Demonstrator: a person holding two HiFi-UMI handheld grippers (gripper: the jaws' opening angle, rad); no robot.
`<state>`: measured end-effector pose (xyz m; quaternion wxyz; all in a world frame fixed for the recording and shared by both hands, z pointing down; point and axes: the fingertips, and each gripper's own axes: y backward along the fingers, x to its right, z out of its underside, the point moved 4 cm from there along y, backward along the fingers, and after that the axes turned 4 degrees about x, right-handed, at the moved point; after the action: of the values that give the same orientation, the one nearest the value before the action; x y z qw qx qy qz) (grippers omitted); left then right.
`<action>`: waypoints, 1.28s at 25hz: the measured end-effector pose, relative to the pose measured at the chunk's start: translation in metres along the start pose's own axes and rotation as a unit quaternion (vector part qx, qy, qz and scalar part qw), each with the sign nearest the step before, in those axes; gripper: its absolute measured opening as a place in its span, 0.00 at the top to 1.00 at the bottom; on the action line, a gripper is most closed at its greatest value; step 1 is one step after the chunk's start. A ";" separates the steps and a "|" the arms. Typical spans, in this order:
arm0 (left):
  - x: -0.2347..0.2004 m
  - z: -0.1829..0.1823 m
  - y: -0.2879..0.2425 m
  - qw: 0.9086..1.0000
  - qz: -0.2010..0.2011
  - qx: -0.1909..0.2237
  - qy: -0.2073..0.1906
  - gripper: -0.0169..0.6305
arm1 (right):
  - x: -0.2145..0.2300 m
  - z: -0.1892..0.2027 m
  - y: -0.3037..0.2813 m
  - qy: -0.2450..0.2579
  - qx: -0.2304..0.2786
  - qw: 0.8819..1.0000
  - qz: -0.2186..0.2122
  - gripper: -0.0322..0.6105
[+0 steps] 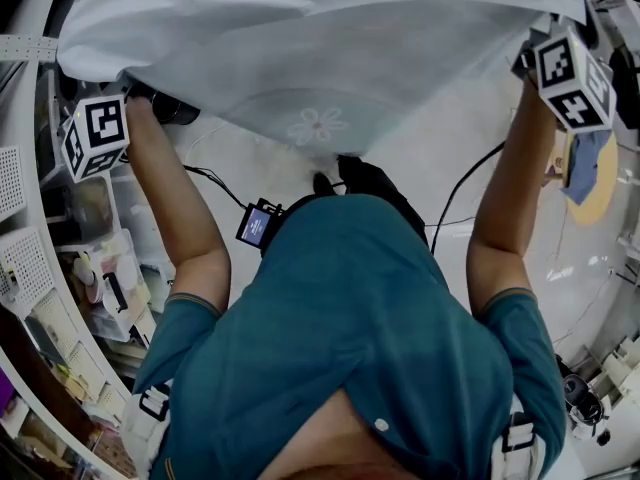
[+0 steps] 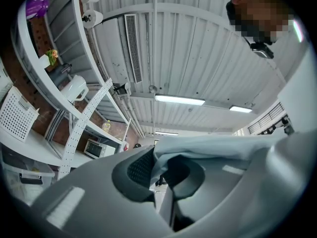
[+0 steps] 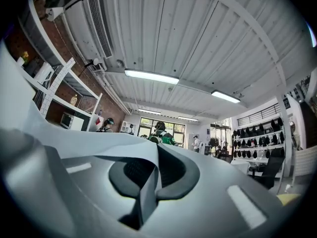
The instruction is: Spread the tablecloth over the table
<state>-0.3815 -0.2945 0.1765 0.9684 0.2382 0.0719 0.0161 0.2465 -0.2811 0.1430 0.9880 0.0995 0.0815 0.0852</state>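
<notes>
Microwave (image 2: 95, 148) on shelf rack (image 2: 79, 128); ceiling light (image 3: 151, 76) lit; blue cloth (image 1: 585, 163), perhaps rag.

Your tablecloth (image 1: 300, 58) is white with a faint, pale flower print; your shirt (image 1: 350, 328) is plain teal.

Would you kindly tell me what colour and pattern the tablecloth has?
White, with a faint flower motif; the tablecloth shows best in the head view.
</notes>
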 end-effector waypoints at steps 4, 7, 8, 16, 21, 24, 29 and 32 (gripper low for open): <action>0.004 0.015 -0.016 1.000 -0.007 -0.008 -0.008 0.96 | 0.002 0.018 -0.025 -0.004 -0.013 1.000 -0.007 0.93; 0.006 0.026 -0.025 1.000 -0.011 -0.016 -0.014 0.96 | 0.001 0.033 -0.041 -0.008 -0.022 1.000 -0.014 0.93; 0.007 0.031 -0.028 1.000 -0.012 -0.019 -0.016 0.96 | 0.001 0.038 -0.046 -0.009 -0.025 0.999 -0.017 0.93; 0.007 0.068 -0.048 0.998 -0.026 -0.054 -0.034 0.96 | -0.003 0.085 -0.084 -0.019 -0.062 0.997 -0.037 0.93; 0.005 0.094 -0.062 0.995 -0.033 -0.078 -0.044 0.96 | -0.008 0.113 -0.105 -0.022 -0.084 0.995 -0.046 0.93; 0.004 0.114 -0.069 0.993 -0.038 -0.097 -0.051 0.96 | -0.011 0.132 -0.116 -0.023 -0.100 0.993 -0.051 0.93; -0.001 0.146 -0.078 0.989 -0.046 -0.129 -0.061 0.96 | -0.020 0.161 -0.133 -0.024 -0.127 0.990 -0.060 0.93; -0.004 0.169 -0.082 0.985 -0.050 -0.152 -0.065 0.96 | -0.024 0.180 -0.142 -0.025 -0.144 0.987 -0.065 0.93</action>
<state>-0.3613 -0.4450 0.2866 0.9955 0.0851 0.0170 -0.0375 0.2764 -0.4561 0.2902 0.9972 -0.0474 0.0499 0.0292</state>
